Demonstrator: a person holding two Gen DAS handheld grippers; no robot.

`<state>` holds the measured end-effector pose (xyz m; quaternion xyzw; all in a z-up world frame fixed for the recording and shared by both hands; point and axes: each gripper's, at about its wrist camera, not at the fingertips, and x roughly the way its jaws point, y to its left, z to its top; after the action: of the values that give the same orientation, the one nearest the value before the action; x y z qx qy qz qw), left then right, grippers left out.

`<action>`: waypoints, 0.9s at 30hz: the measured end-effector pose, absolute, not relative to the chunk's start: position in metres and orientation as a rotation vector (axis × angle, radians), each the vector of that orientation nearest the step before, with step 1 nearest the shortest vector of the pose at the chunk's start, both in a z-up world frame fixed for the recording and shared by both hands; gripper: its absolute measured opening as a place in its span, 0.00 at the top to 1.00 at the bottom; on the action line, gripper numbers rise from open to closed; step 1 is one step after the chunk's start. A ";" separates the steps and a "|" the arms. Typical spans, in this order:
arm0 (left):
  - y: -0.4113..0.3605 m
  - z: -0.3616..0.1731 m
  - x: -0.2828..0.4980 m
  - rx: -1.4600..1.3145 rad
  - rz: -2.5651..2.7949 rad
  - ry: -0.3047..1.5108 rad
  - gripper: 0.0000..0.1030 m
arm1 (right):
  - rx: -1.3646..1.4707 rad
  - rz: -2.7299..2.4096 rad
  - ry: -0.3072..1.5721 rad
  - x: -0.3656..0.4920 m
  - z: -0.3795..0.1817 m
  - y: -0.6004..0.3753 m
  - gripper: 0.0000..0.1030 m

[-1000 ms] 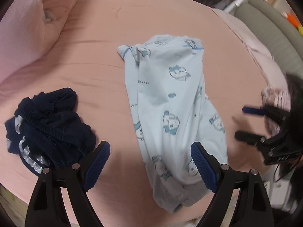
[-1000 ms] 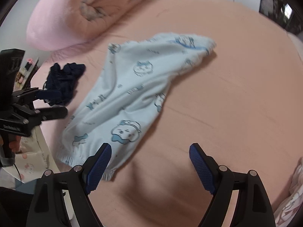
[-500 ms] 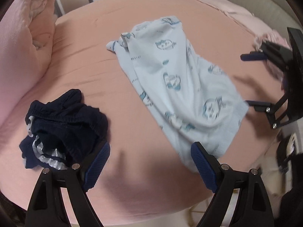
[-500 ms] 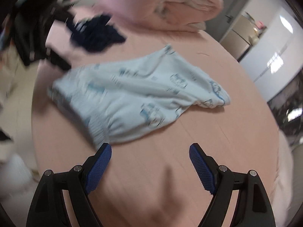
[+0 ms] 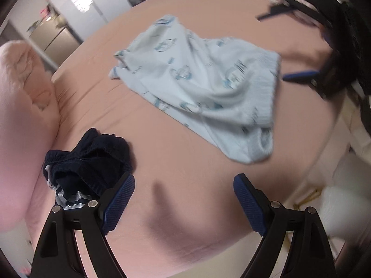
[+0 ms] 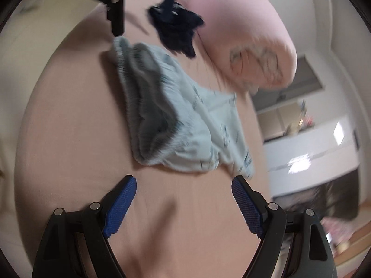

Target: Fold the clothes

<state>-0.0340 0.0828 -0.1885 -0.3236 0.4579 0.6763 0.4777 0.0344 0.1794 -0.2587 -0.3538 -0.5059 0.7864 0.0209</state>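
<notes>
Light blue printed pyjama trousers [image 5: 204, 88] lie loosely spread on the pink bed sheet [image 5: 190, 176], their elastic waistband toward the bed's near edge. In the right wrist view the same trousers [image 6: 185, 125] show their open waistband. A crumpled dark navy garment [image 5: 90, 157] sits just ahead of my left gripper's left finger. My left gripper [image 5: 184, 200] is open over bare sheet, holding nothing. My right gripper [image 6: 184, 202] is open too, just short of the trousers' hem end. The right gripper [image 5: 301, 46] appears blurred beyond the waistband in the left wrist view.
A rolled pink duvet [image 5: 20, 115] lies along the bed's left side, seen again behind the navy garment [image 6: 178, 27] as the duvet [image 6: 245, 37]. White cabinets [image 5: 88, 2] and a wall stand beyond. The bed edge [image 5: 324, 143] drops off near the waistband.
Both cameras have swung sideways around the bed with motion blur. The right gripper has moved closer to the trousers' waistband end. The trousers and navy garment lie where they were.
</notes>
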 end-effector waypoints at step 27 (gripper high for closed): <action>0.096 -0.199 -0.003 -0.489 1.686 1.247 0.15 | -0.863 2.491 -1.724 -0.001 -0.261 0.172 0.00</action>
<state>-0.0027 0.0958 -0.1987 -0.1998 0.5097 0.6895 0.4743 -0.0007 0.1724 -0.2614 -0.2741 -0.5473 0.7908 -0.0042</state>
